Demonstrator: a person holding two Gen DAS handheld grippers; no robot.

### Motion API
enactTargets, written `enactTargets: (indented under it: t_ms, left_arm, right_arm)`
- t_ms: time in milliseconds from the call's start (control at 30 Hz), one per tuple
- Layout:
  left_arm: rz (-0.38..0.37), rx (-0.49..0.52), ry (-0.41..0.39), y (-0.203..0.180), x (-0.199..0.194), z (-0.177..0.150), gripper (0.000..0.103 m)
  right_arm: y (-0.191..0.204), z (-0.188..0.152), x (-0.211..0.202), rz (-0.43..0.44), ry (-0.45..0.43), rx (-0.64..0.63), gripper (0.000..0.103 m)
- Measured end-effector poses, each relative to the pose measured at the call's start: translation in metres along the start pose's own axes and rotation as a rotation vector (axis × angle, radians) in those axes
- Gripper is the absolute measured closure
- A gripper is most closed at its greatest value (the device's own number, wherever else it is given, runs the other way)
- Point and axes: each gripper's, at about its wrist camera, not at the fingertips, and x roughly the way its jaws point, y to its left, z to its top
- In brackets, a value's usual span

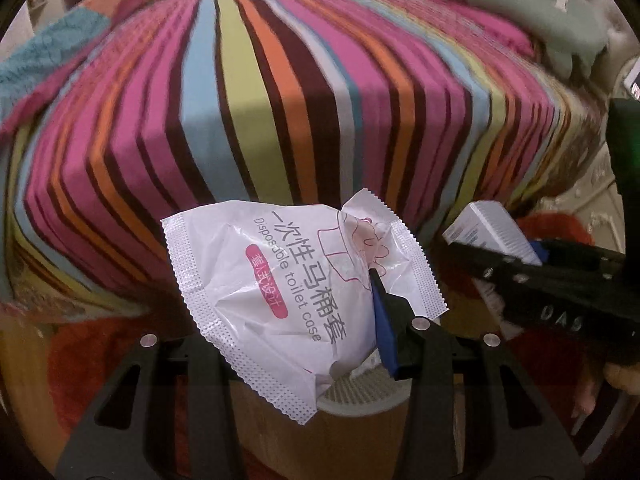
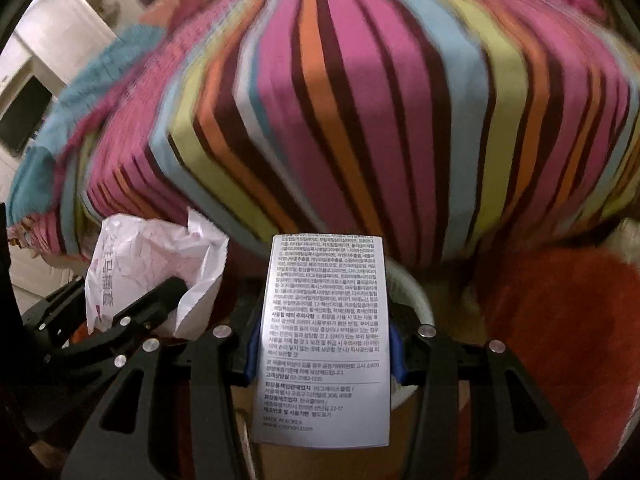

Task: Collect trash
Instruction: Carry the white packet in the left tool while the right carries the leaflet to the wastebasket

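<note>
The left gripper (image 1: 360,312) is closed on a white packet (image 1: 280,296) printed "Disposable toilet case"; one blue finger pad (image 1: 384,320) presses across its right side, while the other finger is hidden behind the crumpled plastic. The packet hangs in the air in front of the bed, above the pale rim of a bin (image 1: 360,396) that shows just under it. The right gripper (image 2: 324,344) clamps a white box (image 2: 324,336) between its two blue pads, the box's long face of small printed text turned toward the camera and standing upright. A curved pale rim (image 2: 416,296) shows just behind the box. From the left wrist view the box (image 1: 492,228) and the right gripper (image 1: 560,284) sit near the packet's right side; from the right wrist view the packet (image 2: 152,268) and the left gripper (image 2: 120,320) lie to the left of the box. Behind both stretches the bed with its striped sheet (image 1: 280,100), a teal blanket (image 1: 44,56) at its left edge and a green pillow (image 1: 540,12) at far right. An orange-red rug (image 2: 560,320) covers the floor beneath.
</note>
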Motion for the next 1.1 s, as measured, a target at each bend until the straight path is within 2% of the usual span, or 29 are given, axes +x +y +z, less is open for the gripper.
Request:
enactTargets:
  t_ms: [100, 467, 733, 1100]
  left_arm:
    - [-0.002, 0.01, 0.073, -0.004, 0.022, -0.01, 0.058]
    - [-0.034, 0.023, 0.273, -0.014, 0.081, -0.024, 0.058]
    - [-0.038, 0.02, 0.384, -0.018, 0.118, -0.034, 0.058]
    - [-0.046, -0.023, 0.481, -0.014, 0.15, -0.043, 0.058]
  right_arm:
    - [-0.005, -0.006, 0.022, -0.001, 0.088, 0.037, 0.058]
    - [-0.029, -0.01, 0.085, -0.026, 0.301, 0.174, 0.058]
    - [-0.039, -0.023, 0.112, -0.038, 0.375, 0.254, 0.058]
    - [-0.051, -0.032, 0.138, -0.052, 0.443, 0.33, 0.058]
